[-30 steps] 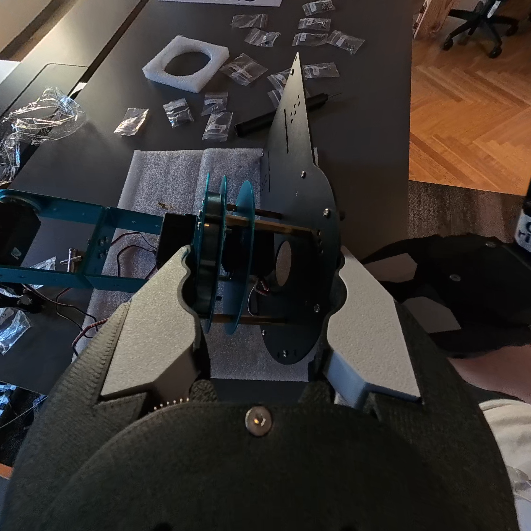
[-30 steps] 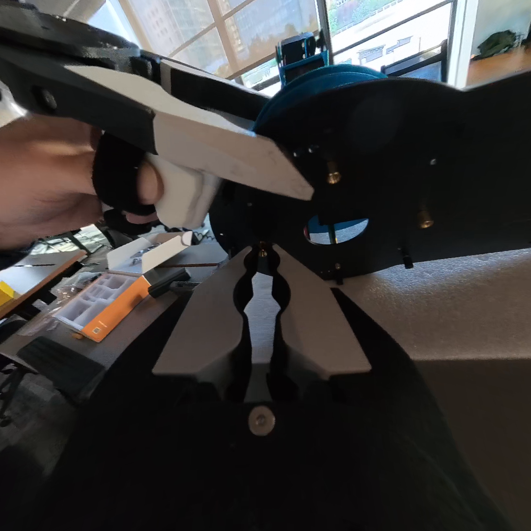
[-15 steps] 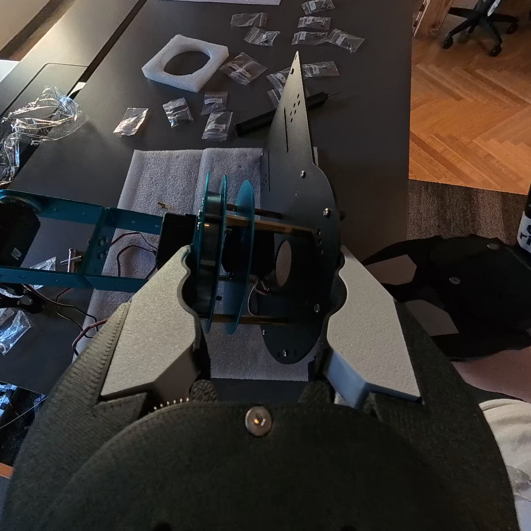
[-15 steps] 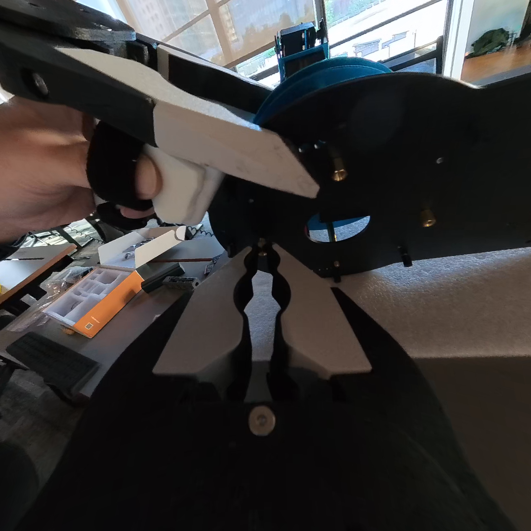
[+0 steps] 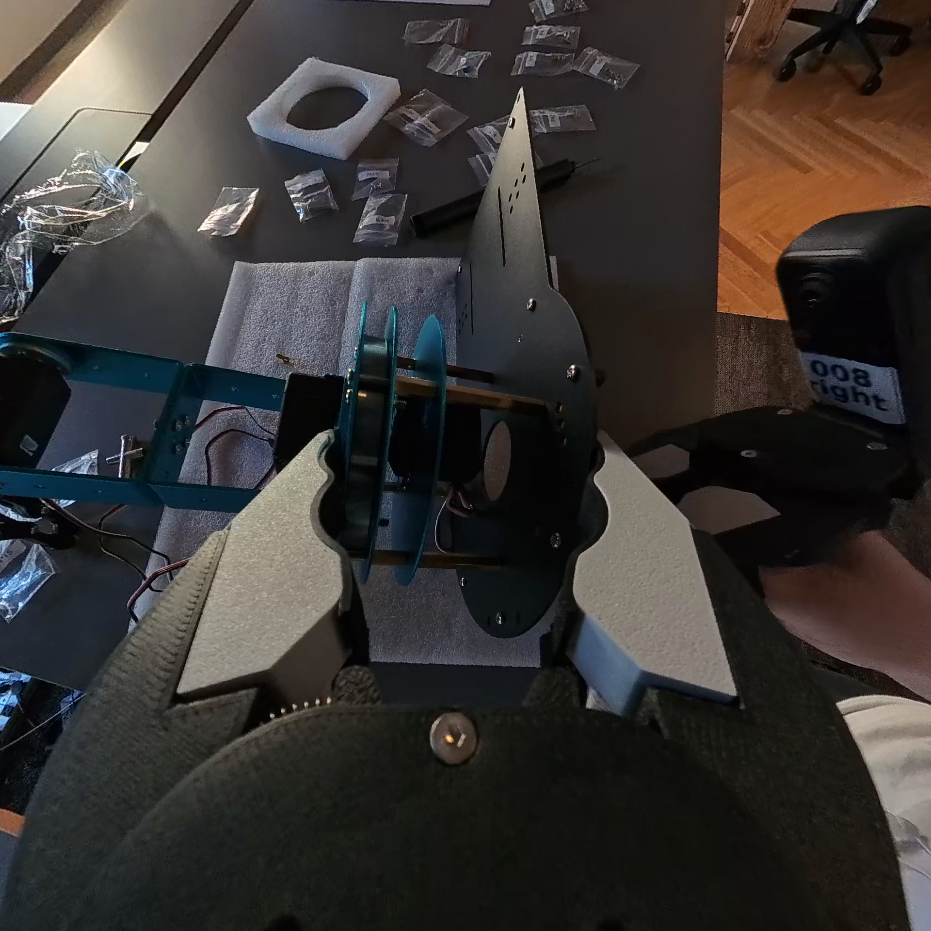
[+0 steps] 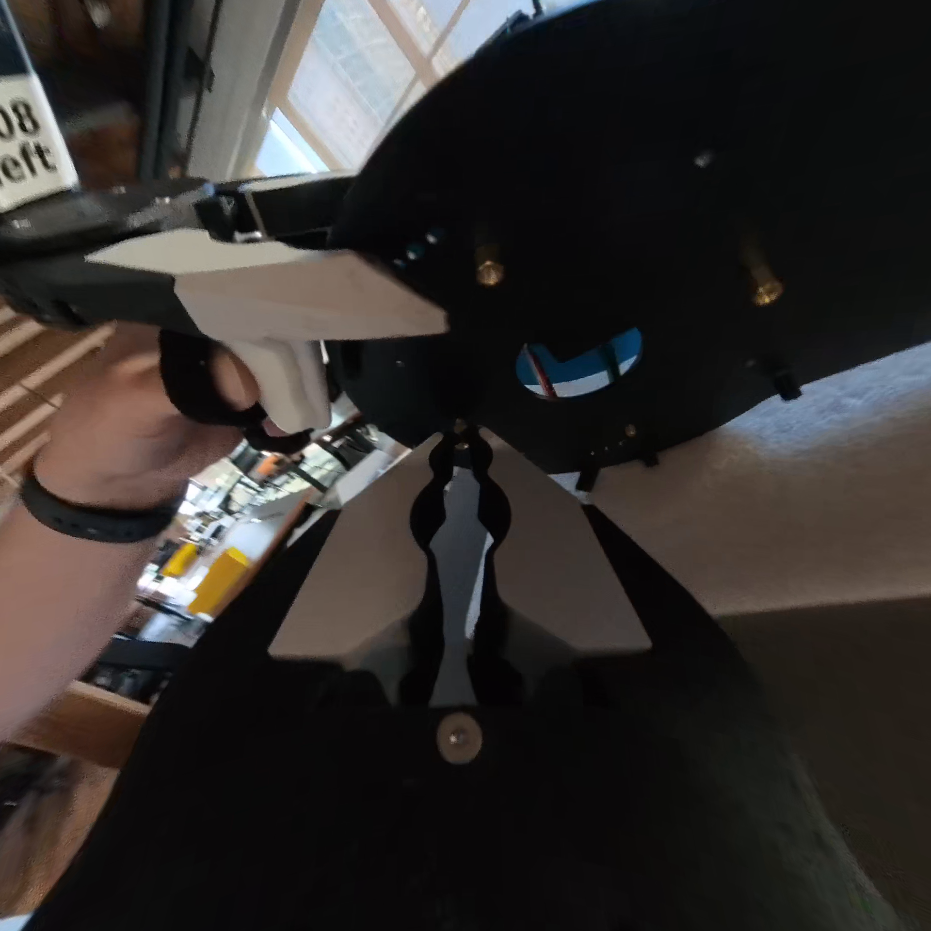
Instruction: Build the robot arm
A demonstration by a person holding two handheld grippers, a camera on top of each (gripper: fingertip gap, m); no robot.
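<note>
A: Left side?

B: Teal metal bracket arm (image 5: 126, 428) with red-black servo wires (image 5: 151, 554) lies over the white foam sheet (image 5: 292, 312) on the dark counter (image 5: 629, 211). Small clear parts bags (image 5: 378, 211) and a white square foam ring (image 5: 325, 106) sit further back.

A: Left gripper (image 5: 461, 463)?

B: Clamped across the base: one finger on the teal round discs (image 5: 428, 443), the other on the flat black pointed metal plate (image 5: 524, 322). The plate stands on edge on the foam.

A: Right gripper (image 6: 461, 443)?

B: At the plate's lower rim, tips pinched on a small brass screw (image 6: 459, 427). The view is blurred.

A: Progress?

B: Base looks mostly assembled, with brass standoffs (image 6: 489, 269) in. Bags unopened.
</note>
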